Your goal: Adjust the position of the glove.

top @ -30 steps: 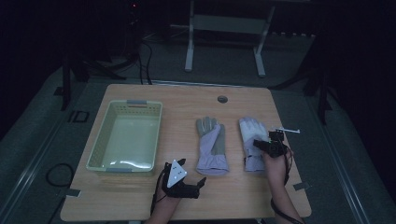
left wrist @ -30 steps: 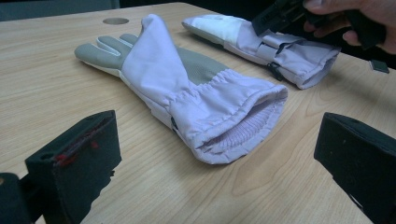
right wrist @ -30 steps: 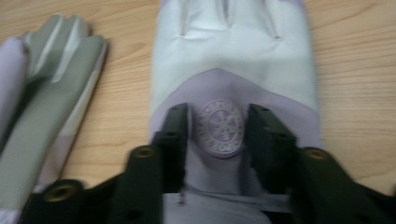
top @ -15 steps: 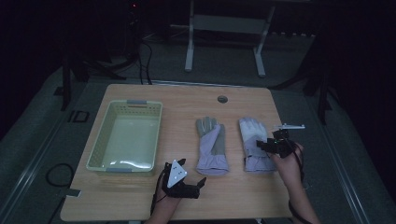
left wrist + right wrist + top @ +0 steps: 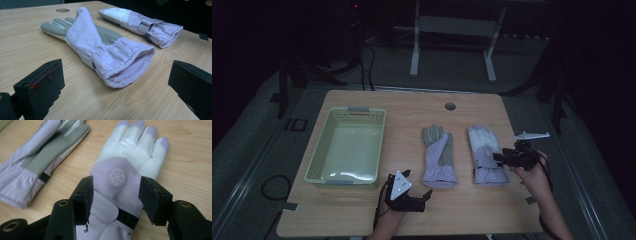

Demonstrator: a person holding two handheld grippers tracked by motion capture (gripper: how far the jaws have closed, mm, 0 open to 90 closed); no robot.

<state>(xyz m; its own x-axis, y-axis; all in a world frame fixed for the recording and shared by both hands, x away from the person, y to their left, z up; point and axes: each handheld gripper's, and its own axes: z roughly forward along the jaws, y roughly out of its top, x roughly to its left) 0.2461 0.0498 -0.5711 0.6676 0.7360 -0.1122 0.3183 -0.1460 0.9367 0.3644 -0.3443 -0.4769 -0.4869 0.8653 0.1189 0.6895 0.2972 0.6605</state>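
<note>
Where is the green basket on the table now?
In the high view, the green basket stands on the table's left side, left of the two gloves.

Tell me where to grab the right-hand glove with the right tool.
Take the right glove at the wrist, by the strap. It lies flat, back up, cuff toward the person, and the right tool is open straddling that narrow part. Come down from above, probably pinching across the width.
</note>
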